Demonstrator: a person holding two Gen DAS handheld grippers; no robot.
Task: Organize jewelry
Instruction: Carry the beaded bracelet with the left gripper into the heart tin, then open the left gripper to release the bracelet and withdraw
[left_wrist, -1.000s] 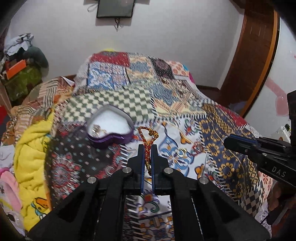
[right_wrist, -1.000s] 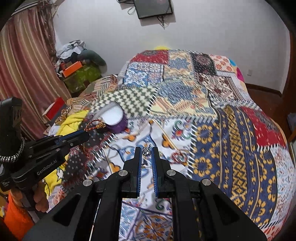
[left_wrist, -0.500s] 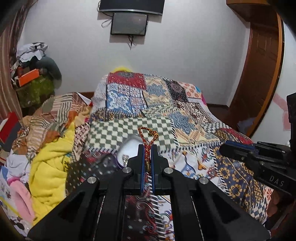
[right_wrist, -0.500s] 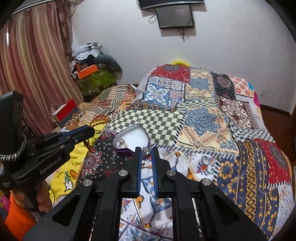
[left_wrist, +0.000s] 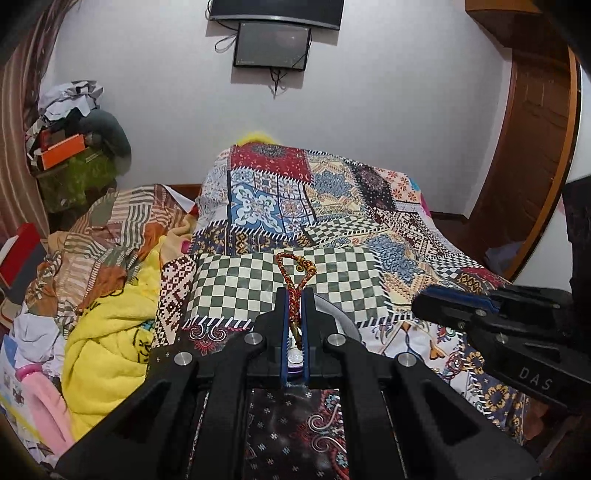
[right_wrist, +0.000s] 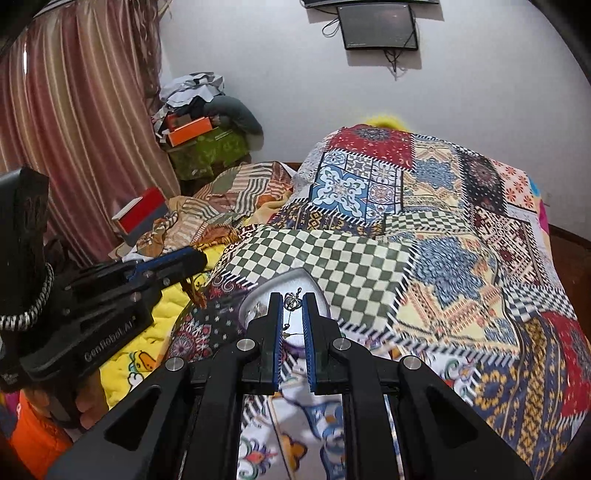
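Bed w/ patchwork quilt (right_wrist: 461, 236); heart-shaped box (right_wrist: 258, 301) on it, yellow blanket (left_wrist: 107, 332) at edge.

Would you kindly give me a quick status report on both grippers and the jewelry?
Left gripper shut on red-and-gold braided bracelet. Right gripper shut on small silver pendant. Heart-shaped jewelry box open on quilt just beyond both. Nothing in the way.

"DAS" on right hand-held gripper (left_wrist: 439, 300); "GenRobot.AI" on left hand-held gripper (right_wrist: 192, 260)

Even indoor light, fisheye-warped edges, slight blur
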